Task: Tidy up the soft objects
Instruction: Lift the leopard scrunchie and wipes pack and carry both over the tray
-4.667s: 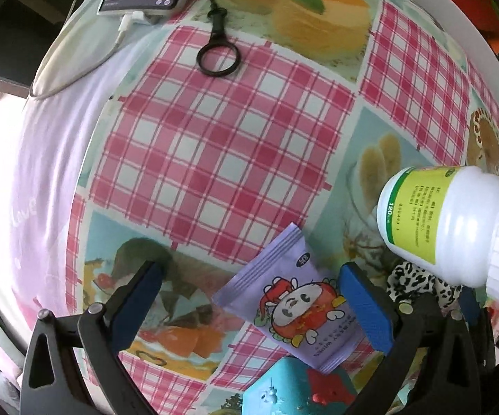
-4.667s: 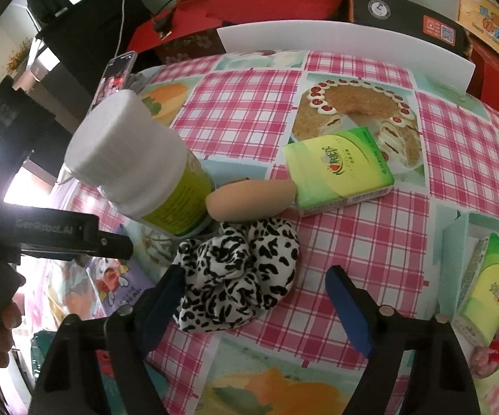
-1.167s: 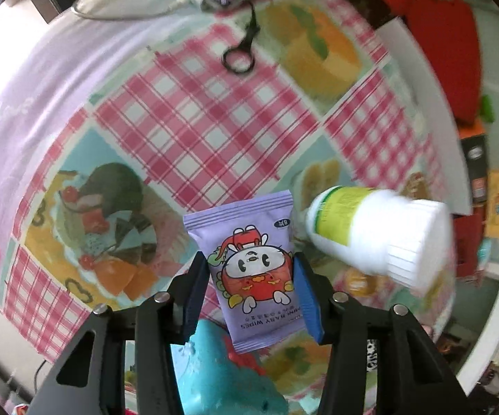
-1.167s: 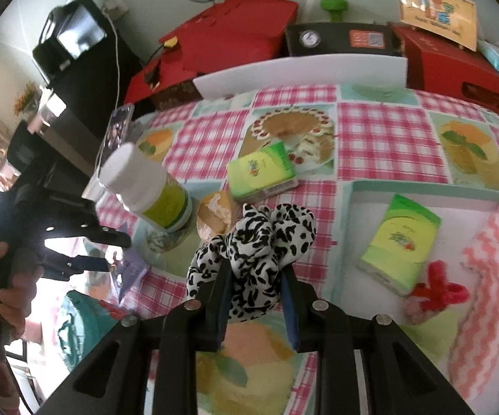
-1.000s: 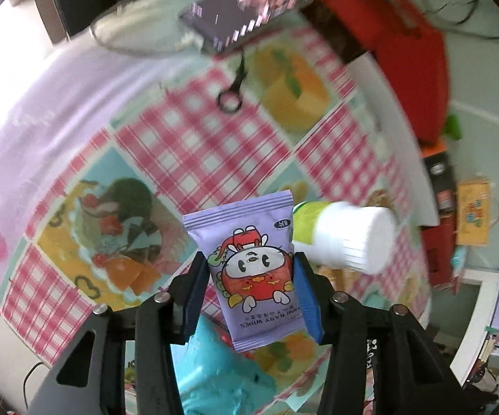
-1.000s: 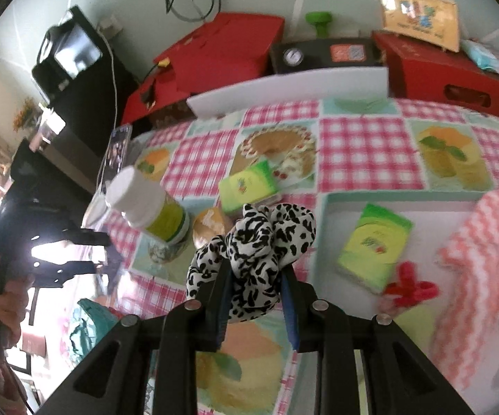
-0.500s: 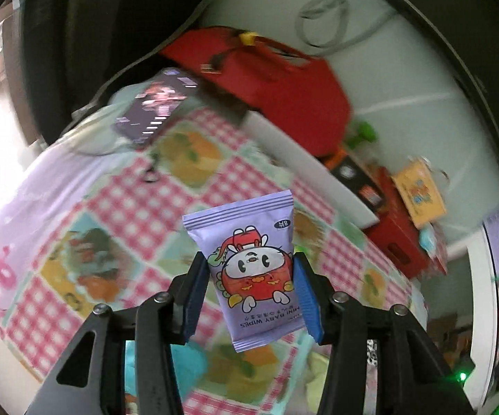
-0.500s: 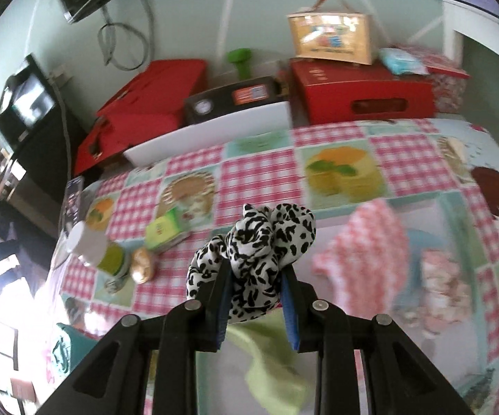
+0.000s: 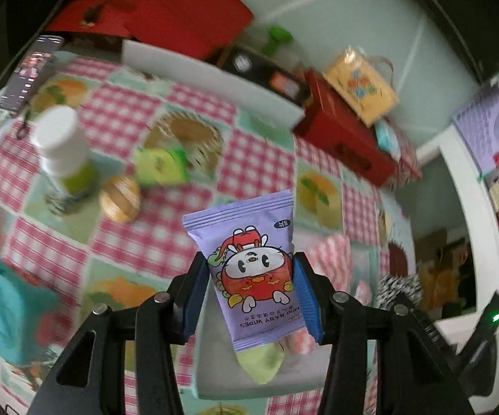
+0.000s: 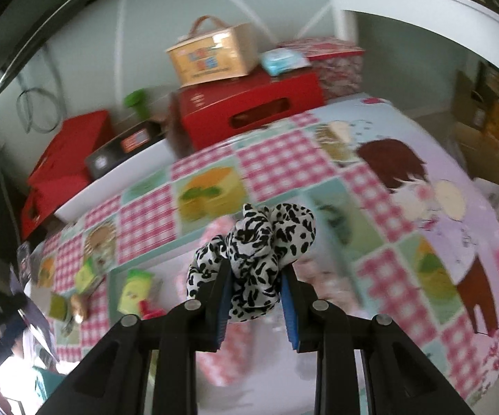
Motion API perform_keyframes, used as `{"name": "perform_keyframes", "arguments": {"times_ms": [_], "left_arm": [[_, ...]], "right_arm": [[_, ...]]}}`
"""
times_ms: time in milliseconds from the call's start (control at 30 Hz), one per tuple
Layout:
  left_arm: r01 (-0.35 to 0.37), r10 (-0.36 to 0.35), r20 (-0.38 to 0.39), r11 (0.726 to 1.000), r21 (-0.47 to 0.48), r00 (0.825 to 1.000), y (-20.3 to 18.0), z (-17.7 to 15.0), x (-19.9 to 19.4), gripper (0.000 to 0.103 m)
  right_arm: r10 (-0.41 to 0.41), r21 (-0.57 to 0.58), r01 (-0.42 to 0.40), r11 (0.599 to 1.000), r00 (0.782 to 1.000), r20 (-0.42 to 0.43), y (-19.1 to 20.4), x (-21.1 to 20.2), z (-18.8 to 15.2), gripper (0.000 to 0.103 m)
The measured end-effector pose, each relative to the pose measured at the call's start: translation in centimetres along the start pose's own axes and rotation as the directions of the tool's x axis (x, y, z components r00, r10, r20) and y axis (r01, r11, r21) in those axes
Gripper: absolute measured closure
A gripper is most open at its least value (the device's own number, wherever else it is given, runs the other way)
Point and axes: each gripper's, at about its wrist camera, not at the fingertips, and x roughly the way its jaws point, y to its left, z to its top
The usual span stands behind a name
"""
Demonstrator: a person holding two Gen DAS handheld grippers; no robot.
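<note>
Left tongs [image 9: 252, 287] pinch the wipes packet [image 9: 249, 269] (upright); right tongs [image 10: 255, 297] clamp the spotted scrunchie [image 10: 253, 256] between pads.

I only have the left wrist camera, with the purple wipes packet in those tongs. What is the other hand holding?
Observer: The right tongs are shut on a black-and-white spotted scrunchie, which bulges out above the tips.
Operator: What lies near it on the table?
Observer: To its lower left, a green pack lies inside the pale tray, with something red beside it. The picture is too blurred to say more.
</note>
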Motion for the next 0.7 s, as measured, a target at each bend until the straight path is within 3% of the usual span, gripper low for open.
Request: {"name": "perform_keyframes", "arguments": {"times_ms": [233, 700], "left_arm": [[-0.046, 0.055, -0.101, 0.995, 0.088, 0.993, -2.7, -2.5, 6.5, 0.052], [-0.11, 0.134, -0.162, 0.983, 0.15, 0.978, -2.3, -4.2, 8.8, 0.05]], "right_arm": [[-0.064, 0.037, 0.064, 0.997, 0.998, -0.015, -2.5, 0.5, 0.3, 0.073], [-0.084, -0.111, 0.072, 0.991, 0.99, -0.11, 0.7, 2.8, -1.2, 0.072]]}}
